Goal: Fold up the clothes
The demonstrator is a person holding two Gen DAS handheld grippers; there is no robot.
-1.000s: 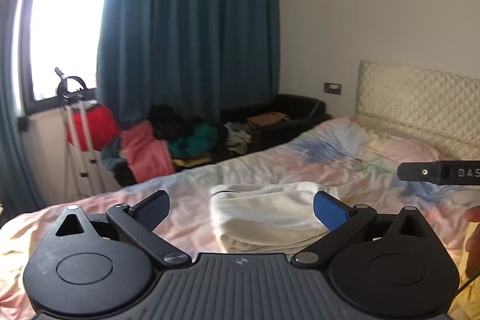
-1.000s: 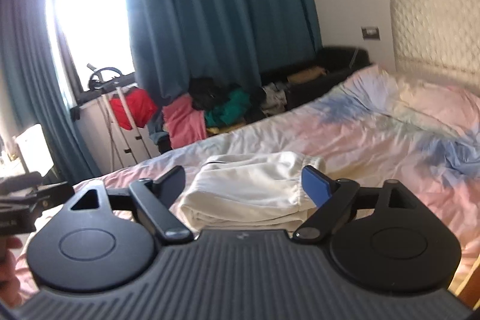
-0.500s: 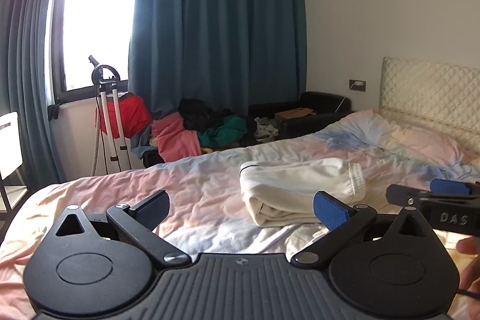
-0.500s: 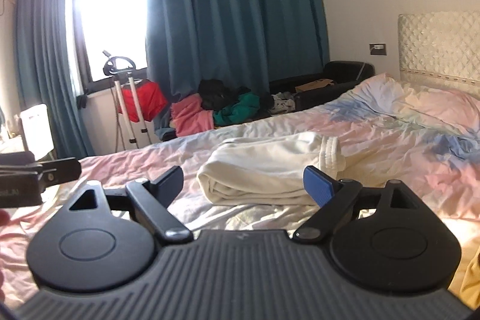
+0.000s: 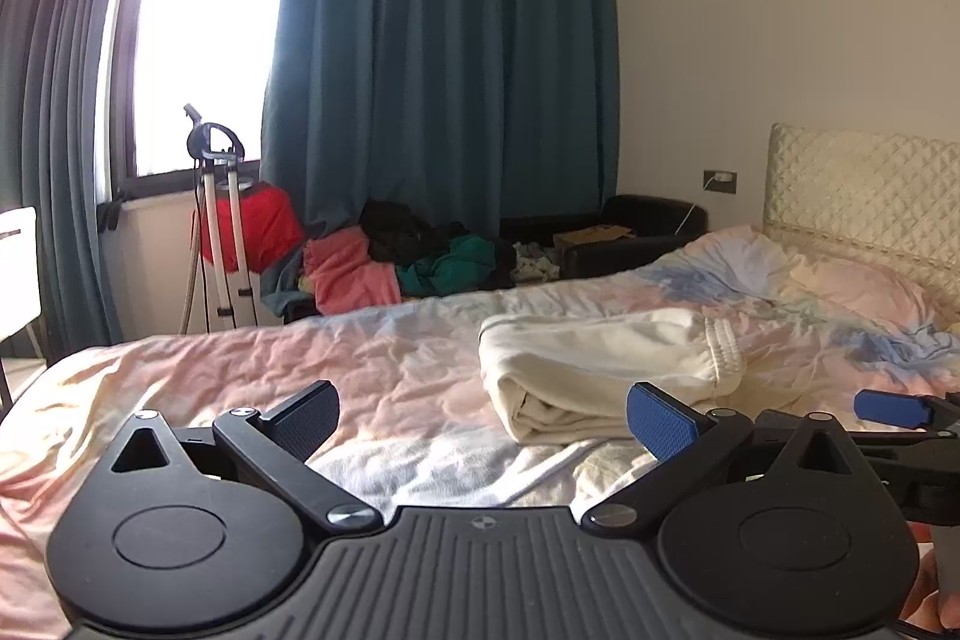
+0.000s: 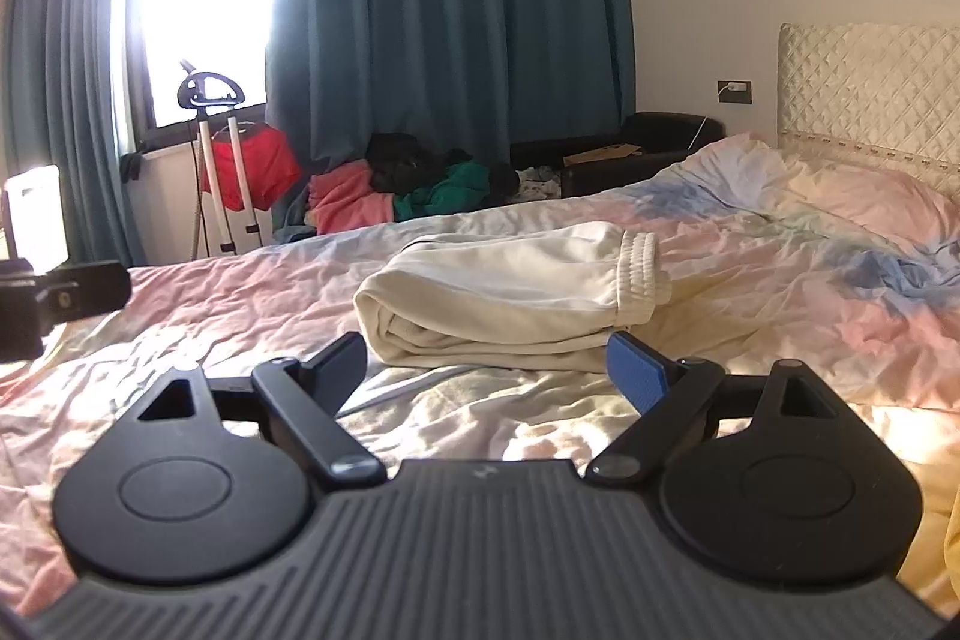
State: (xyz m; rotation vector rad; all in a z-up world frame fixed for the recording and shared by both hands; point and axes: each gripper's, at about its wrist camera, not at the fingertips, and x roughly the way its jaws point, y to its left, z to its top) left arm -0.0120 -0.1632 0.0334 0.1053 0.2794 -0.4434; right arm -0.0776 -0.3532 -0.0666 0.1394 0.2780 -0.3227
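A cream garment (image 5: 606, 370) lies folded into a thick bundle on the bed (image 5: 300, 376), its ribbed waistband to the right. In the right wrist view the folded cream garment (image 6: 510, 298) sits just beyond my fingers. My left gripper (image 5: 480, 415) is open and empty, low over the bed, with the bundle ahead and to the right. My right gripper (image 6: 486, 367) is open and empty, a short way in front of the bundle's near edge. Its blue fingertip (image 5: 888, 407) shows at the right of the left wrist view.
The bed has a pastel pink, blue and yellow sheet, with a pillow (image 6: 870, 190) and quilted headboard (image 6: 870, 88) at right. Beyond it a pile of clothes (image 5: 408, 262), a black sofa (image 5: 624, 232), a garment steamer stand (image 5: 219, 220), teal curtains and a bright window.
Both grippers have drawn back and lowered away from the folded garment, which now lies farther ahead. The left view has swung left, so the bundle sits right of centre. Both stay open.
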